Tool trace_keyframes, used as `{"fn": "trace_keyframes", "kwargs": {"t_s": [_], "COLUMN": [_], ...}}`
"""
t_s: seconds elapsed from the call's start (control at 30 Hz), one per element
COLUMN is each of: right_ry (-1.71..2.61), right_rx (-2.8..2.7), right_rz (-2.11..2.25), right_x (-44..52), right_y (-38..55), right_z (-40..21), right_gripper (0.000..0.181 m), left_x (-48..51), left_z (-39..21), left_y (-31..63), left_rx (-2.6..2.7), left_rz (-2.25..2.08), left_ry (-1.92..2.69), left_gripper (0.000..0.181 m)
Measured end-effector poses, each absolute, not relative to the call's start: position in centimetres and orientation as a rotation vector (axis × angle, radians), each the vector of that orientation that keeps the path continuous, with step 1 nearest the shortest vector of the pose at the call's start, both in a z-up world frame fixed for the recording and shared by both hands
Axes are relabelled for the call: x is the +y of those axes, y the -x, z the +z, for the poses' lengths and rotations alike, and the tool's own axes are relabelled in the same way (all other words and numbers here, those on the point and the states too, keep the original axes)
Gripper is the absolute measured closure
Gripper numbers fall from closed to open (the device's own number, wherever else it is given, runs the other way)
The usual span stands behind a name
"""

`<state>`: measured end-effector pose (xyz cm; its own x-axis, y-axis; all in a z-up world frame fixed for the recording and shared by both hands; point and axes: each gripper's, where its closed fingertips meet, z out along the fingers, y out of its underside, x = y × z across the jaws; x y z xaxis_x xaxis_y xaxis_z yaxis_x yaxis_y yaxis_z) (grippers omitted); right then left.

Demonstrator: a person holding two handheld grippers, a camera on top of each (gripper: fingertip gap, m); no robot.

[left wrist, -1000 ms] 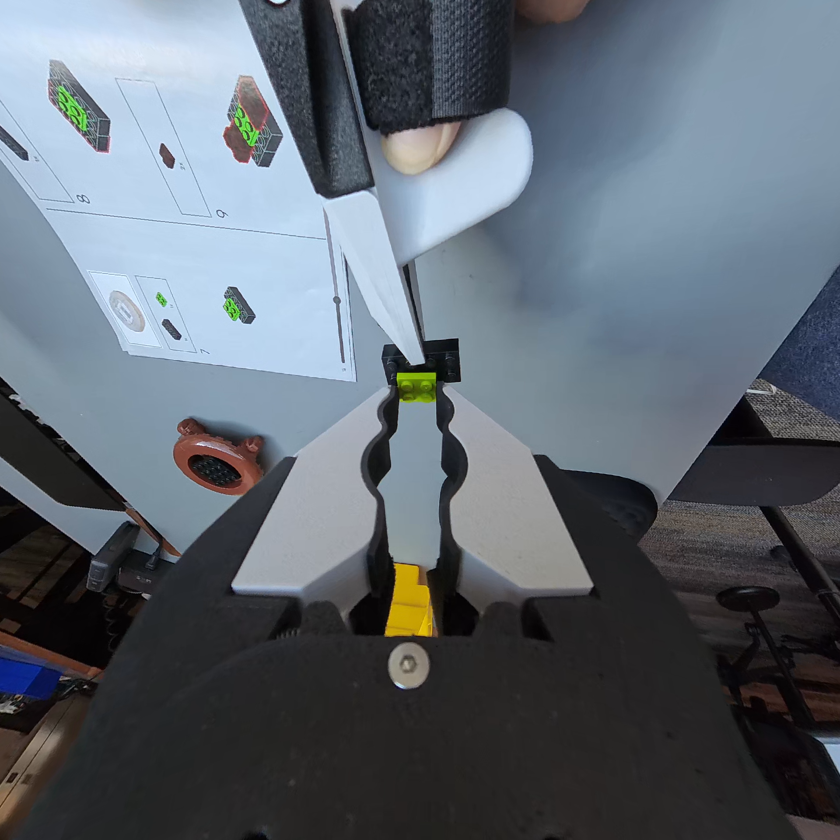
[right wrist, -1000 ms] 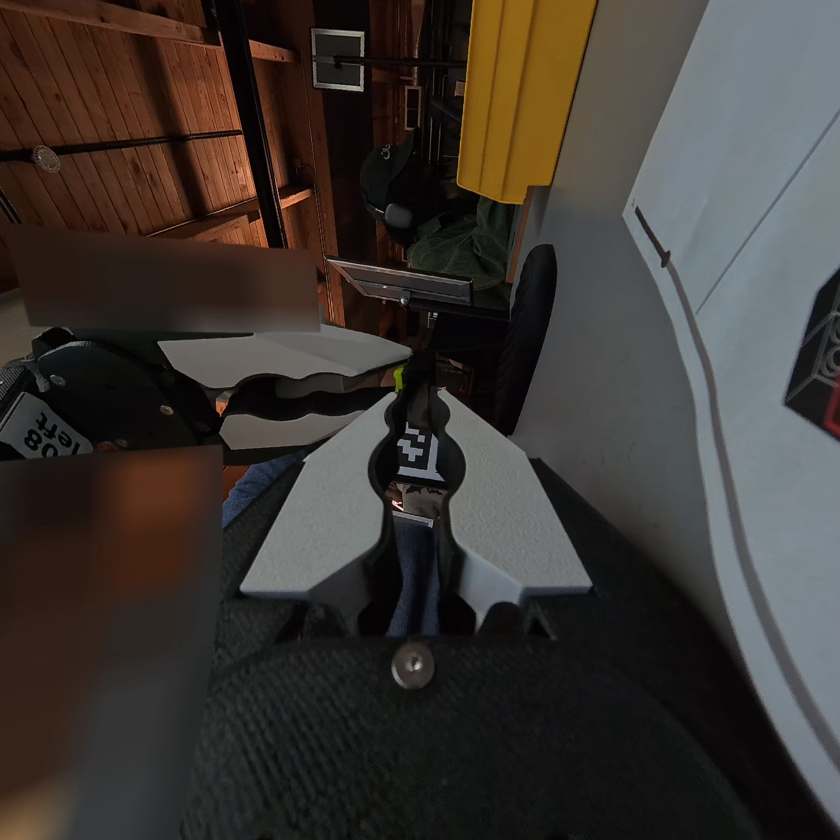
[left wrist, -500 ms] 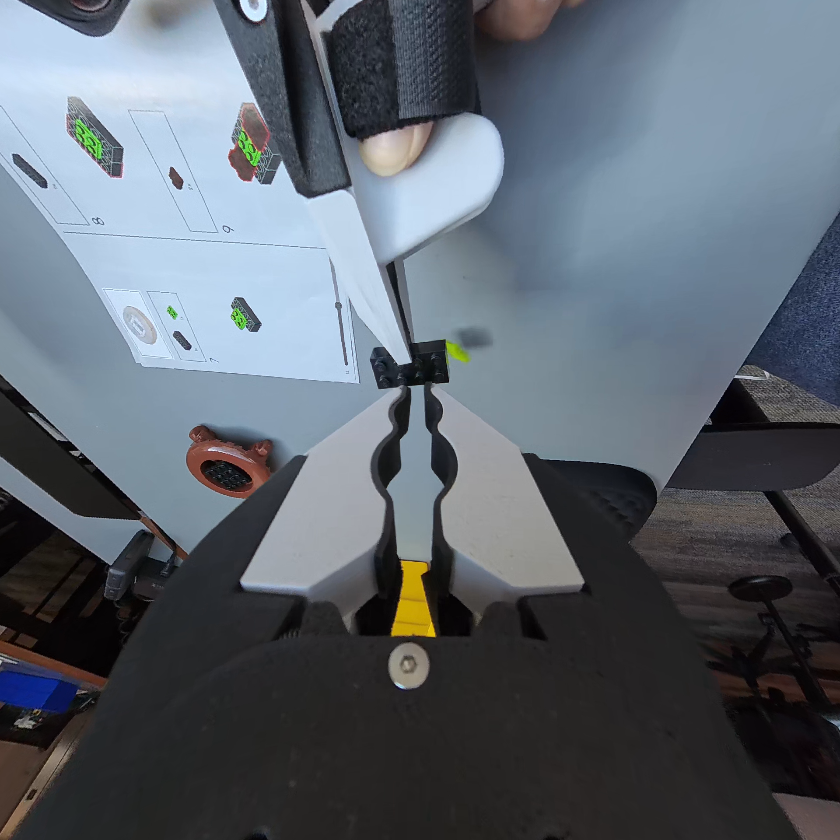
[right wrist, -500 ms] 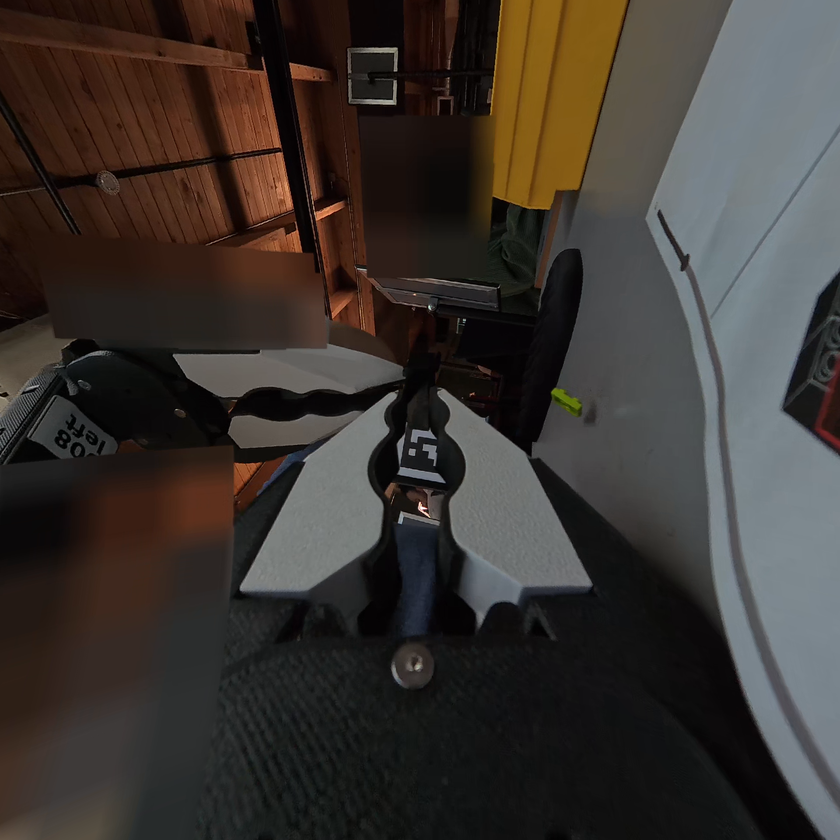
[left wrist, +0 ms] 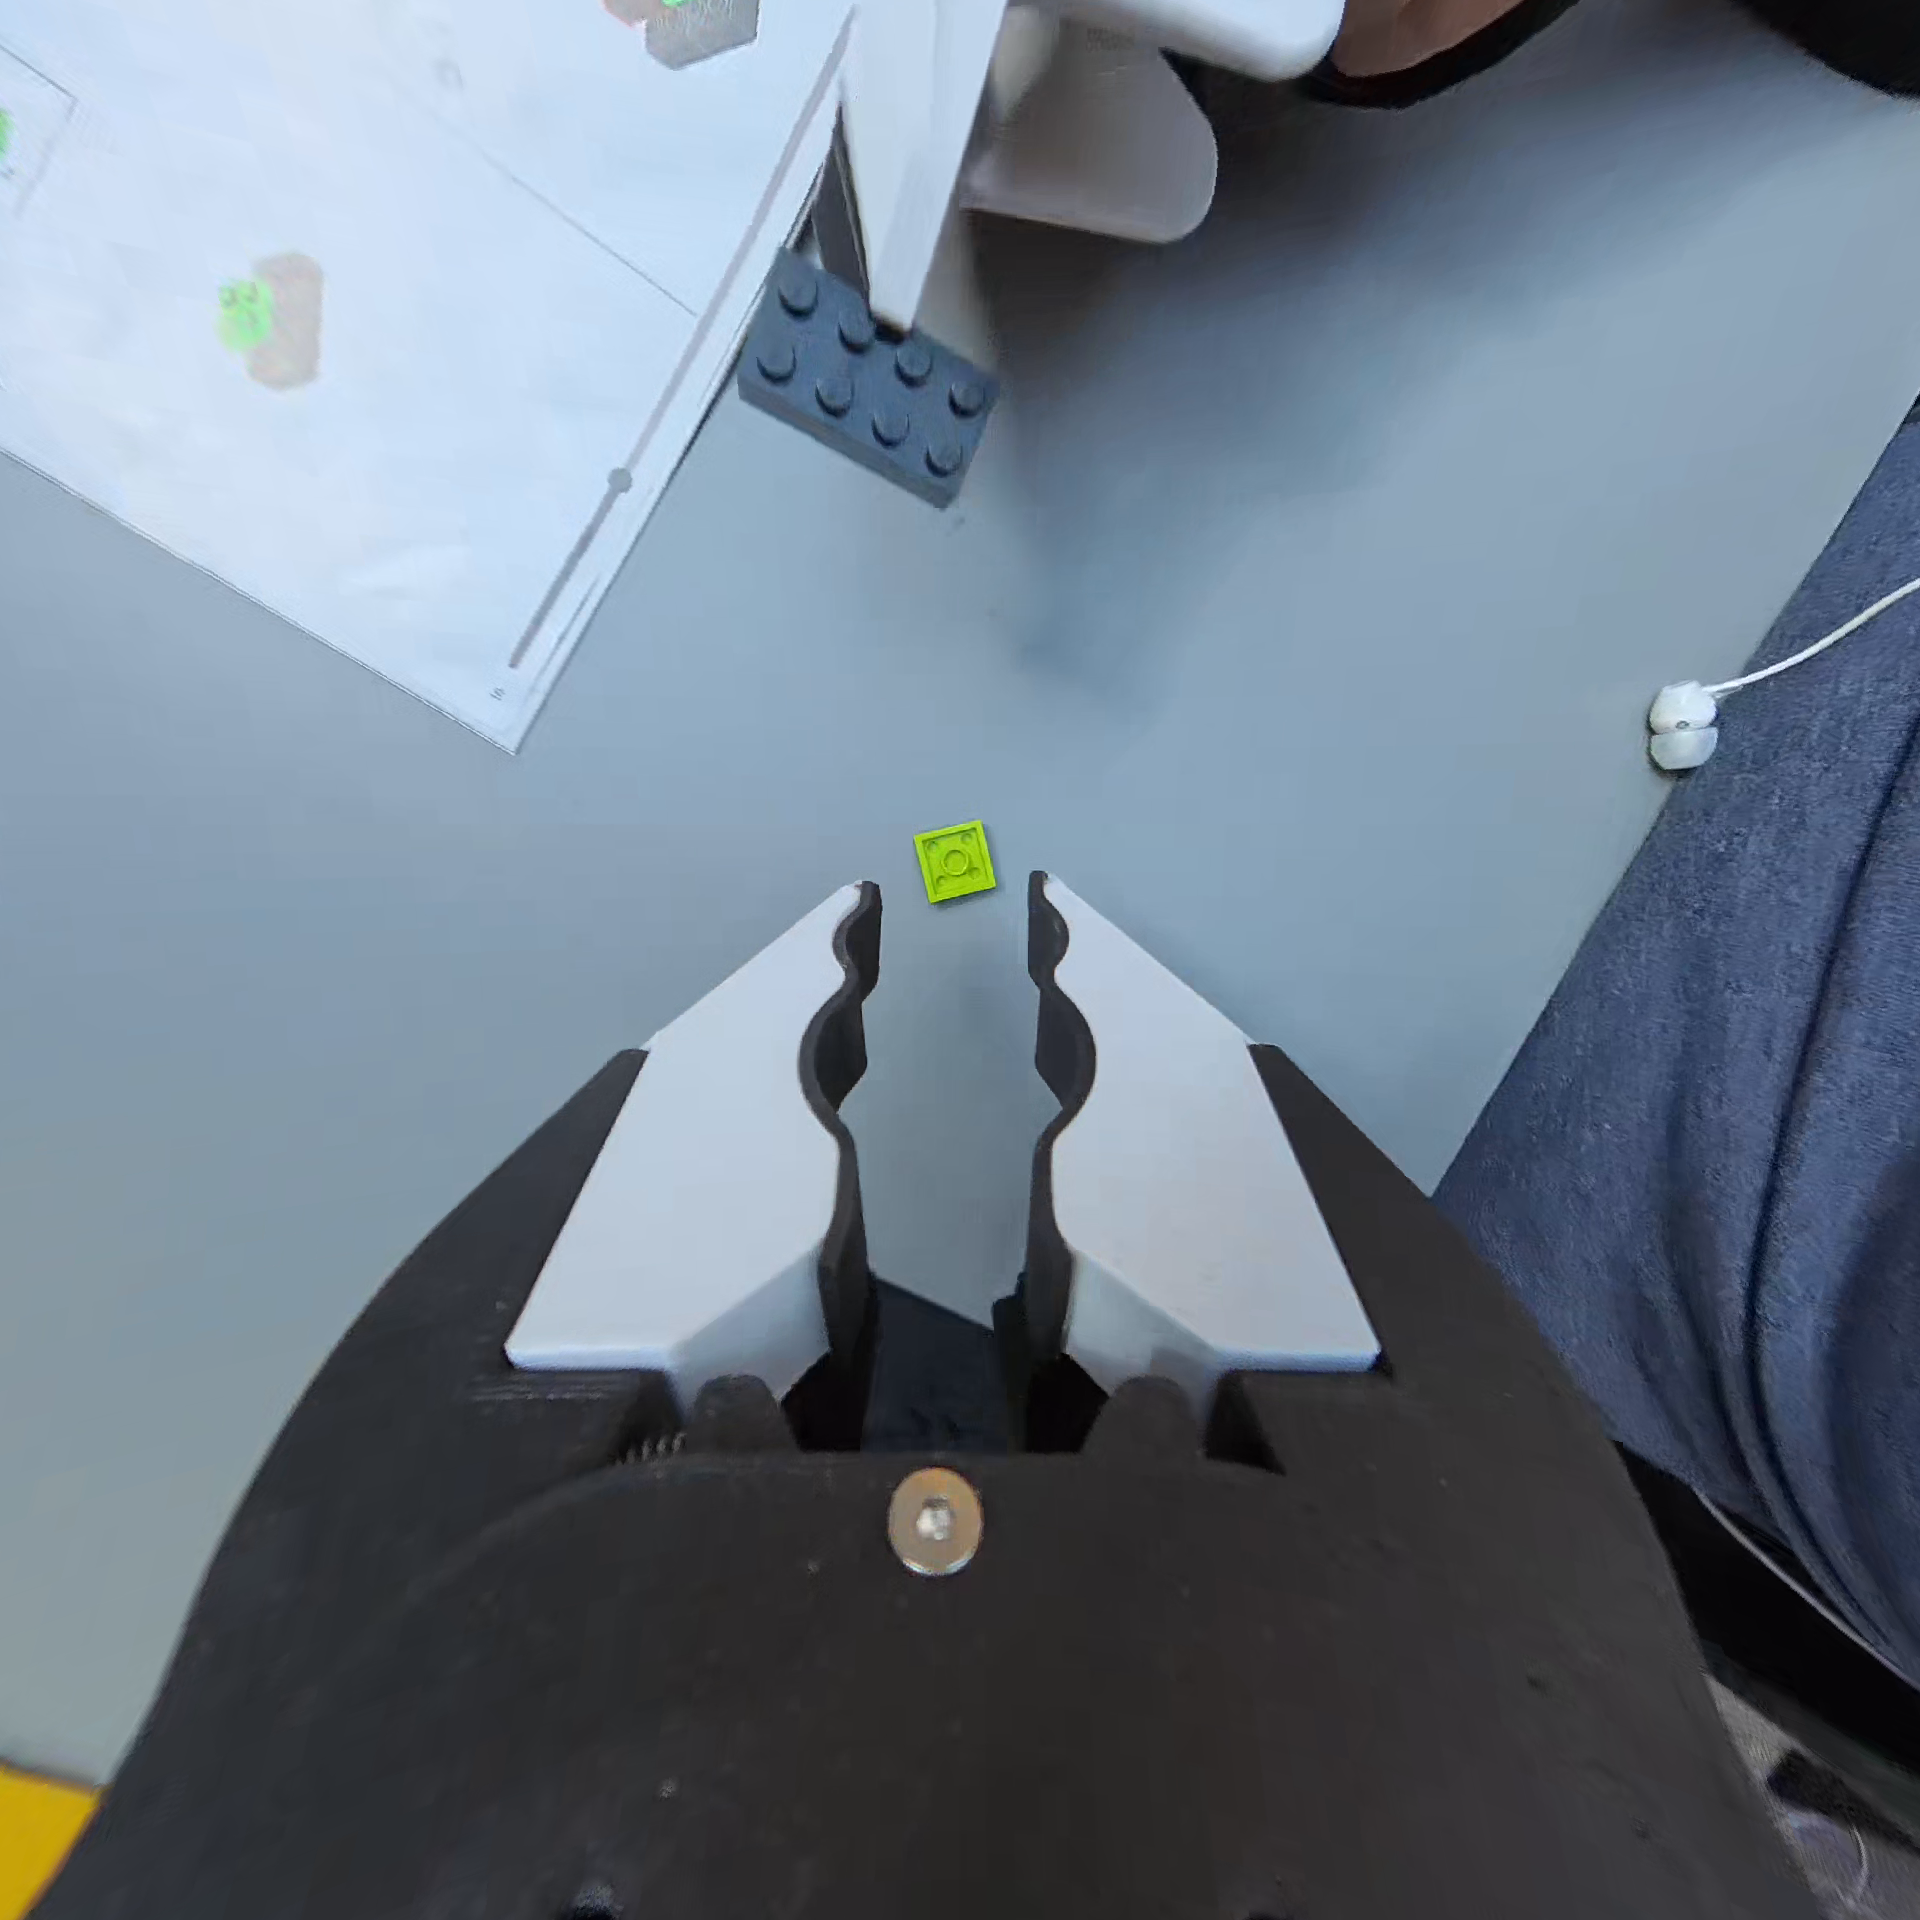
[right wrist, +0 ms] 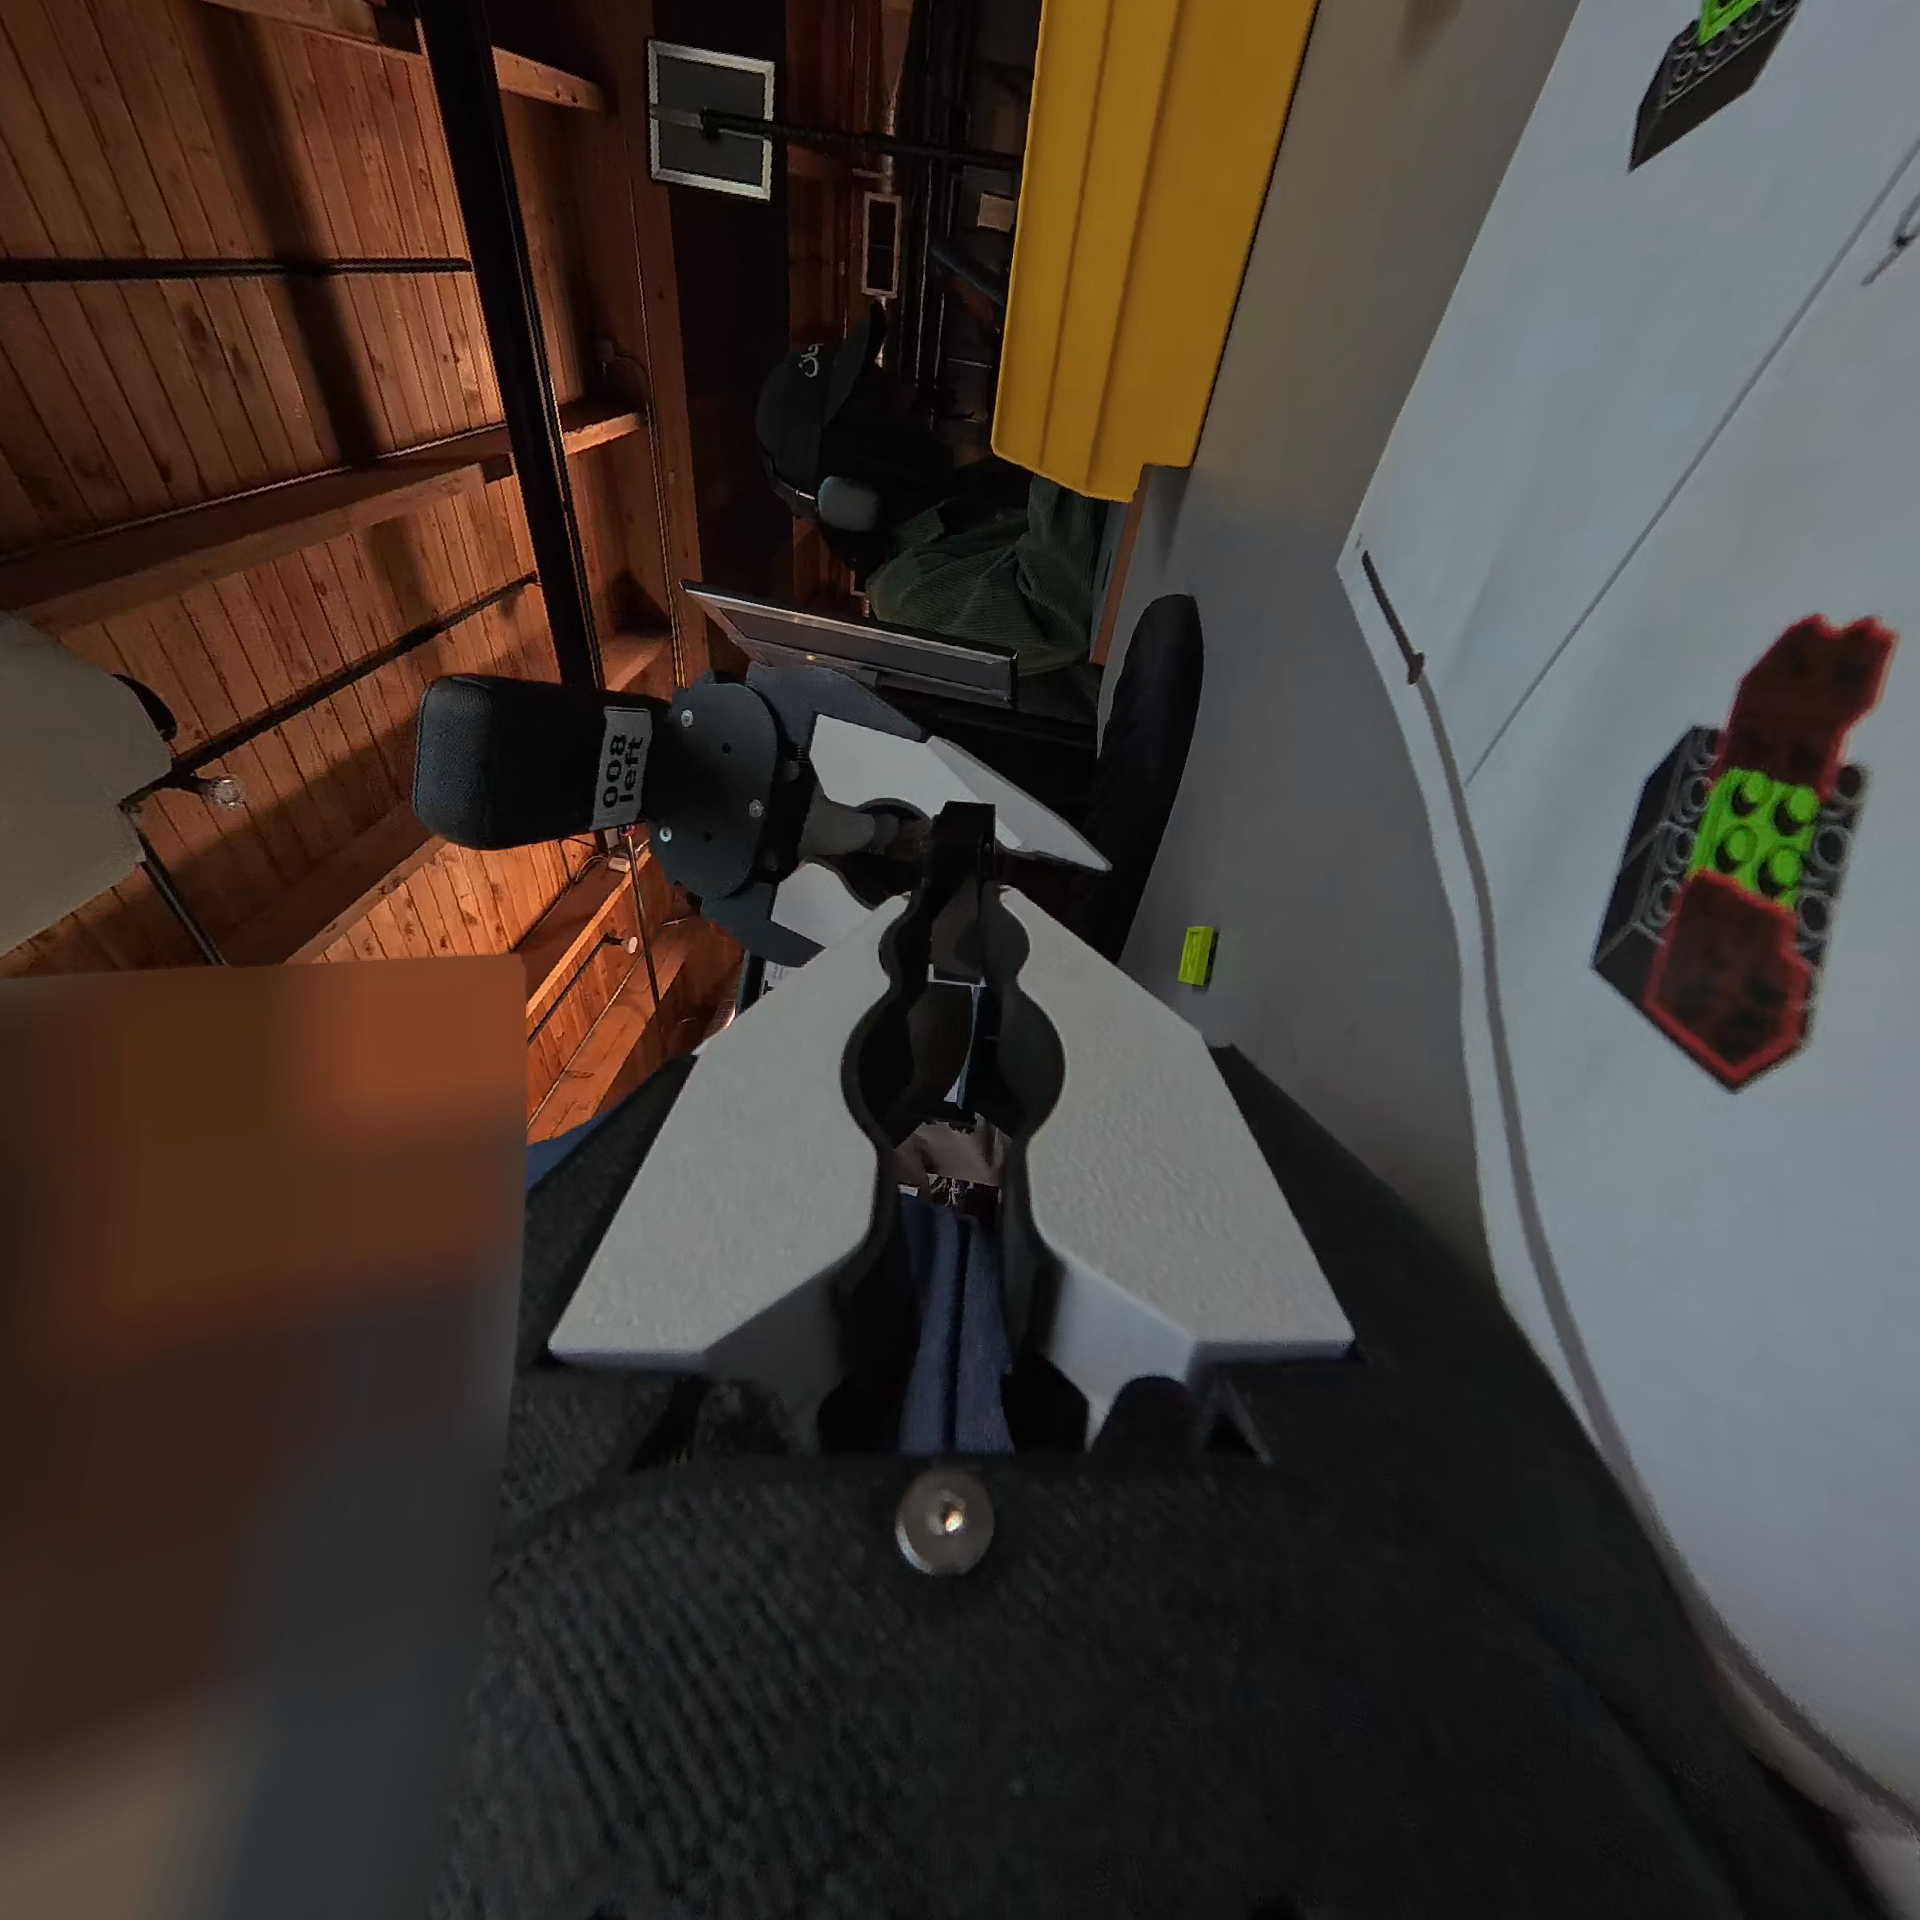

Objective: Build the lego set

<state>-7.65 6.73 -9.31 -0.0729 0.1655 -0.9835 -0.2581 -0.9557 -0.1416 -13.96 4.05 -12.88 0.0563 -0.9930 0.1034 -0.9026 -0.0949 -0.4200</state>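
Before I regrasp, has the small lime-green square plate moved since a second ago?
Yes. The lime-green plate left the dark grey brick and lies upside down on the grey table, nearer the open left gripper.

There was one lime plate, one dark grey brick, one instruction sheet and two grippers.

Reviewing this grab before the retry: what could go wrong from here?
1. The green plate lies flat and underside up on the table, just past the open left gripper; a thin flat piece may slip out of a pinch.
2. It would need flipping before pressing on.
3. The right gripper pinches the black brick at one edge only, so pressing could pivot it.
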Motion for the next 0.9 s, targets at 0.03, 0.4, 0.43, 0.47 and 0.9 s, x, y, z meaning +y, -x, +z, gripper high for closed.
{"fn": "trace_keyframes", "kwargs": {"t_s": [0.03,0.4,0.43,0.47,0.9], "right_ry": [1.916,1.897,1.897,1.897,1.89], "right_rx": [0.101,0.114,0.111,0.109,0.084], "right_rz": [2.107,2.083,2.085,2.085,2.116], "right_x": [6.8,7.2,7.2,7.1,6.7], "right_y": [7.6,6.9,6.9,6.9,7.3], "right_z": [-9.3,-9.1,-9.1,-9.0,-8.7], "right_gripper": [0.173,0.173,0.173,0.173,0.173], "left_x": [3.7,3.4,3.4,3.5,5.2], "left_z": [-13.5,-15.6,-15.9,-16.1,-15.2], "left_y": [14.0,13.2,13.4,13.4,13.7], "left_rx": [1.894,1.856,1.866,1.864,1.832], "left_rz": [-0.585,-0.319,-0.308,-0.298,-0.319], "left_ry": [2.069,1.661,1.666,1.673,1.716], "left_gripper": [0.152,0.166,0.166,0.166,0.18]}}
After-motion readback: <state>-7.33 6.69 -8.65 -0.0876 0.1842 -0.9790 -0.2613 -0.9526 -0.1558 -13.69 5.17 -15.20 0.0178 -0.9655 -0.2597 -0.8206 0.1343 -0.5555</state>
